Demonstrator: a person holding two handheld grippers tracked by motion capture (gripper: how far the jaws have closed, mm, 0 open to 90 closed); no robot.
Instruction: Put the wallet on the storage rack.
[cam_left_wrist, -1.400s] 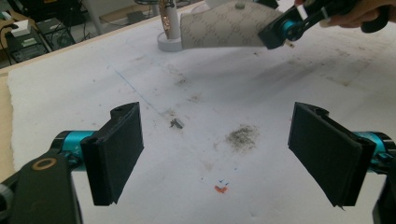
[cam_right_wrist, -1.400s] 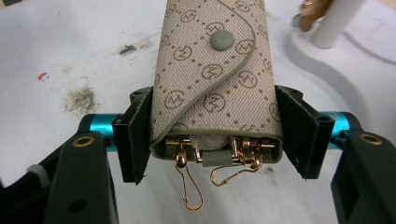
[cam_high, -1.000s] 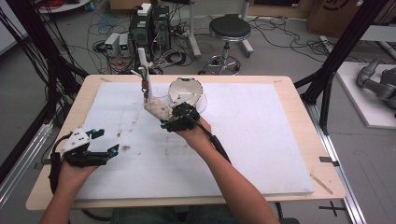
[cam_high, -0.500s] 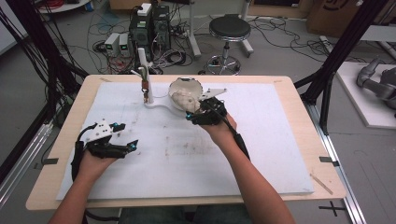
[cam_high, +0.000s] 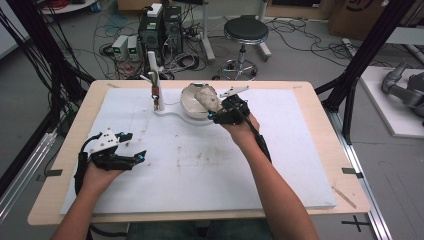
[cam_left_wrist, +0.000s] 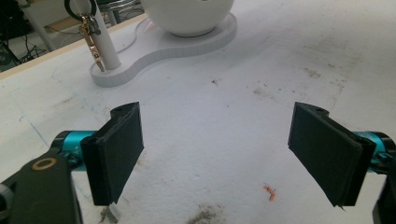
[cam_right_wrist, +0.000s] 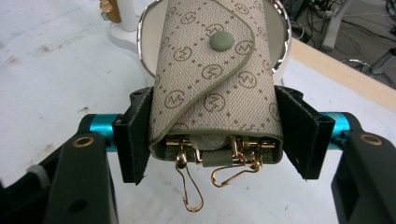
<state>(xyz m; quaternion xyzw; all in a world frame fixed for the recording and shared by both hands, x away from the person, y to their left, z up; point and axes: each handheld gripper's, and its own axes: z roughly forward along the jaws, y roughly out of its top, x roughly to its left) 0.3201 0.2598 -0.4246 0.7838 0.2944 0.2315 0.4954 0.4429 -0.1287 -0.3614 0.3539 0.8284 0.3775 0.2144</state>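
Behind the right tongs (cam_right_wrist: 212, 135), clamped key pouch (cam_right_wrist: 217, 79) half hiding bowl (cam_right_wrist: 144, 51).

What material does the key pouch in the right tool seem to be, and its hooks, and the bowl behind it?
Key pouch: probably coated canvas, matte beige; a woven grain and a printed monogram show. Hooks: metal, shiny gold-coloured wire. Bowl: probably white ceramic or plastic, smooth, with a bright rim that looks like metal.

Beige monogrammed key pouch (cam_right_wrist: 212, 79), snapped shut, gold hooks dangling, above white bowl (cam_high: 189, 101).
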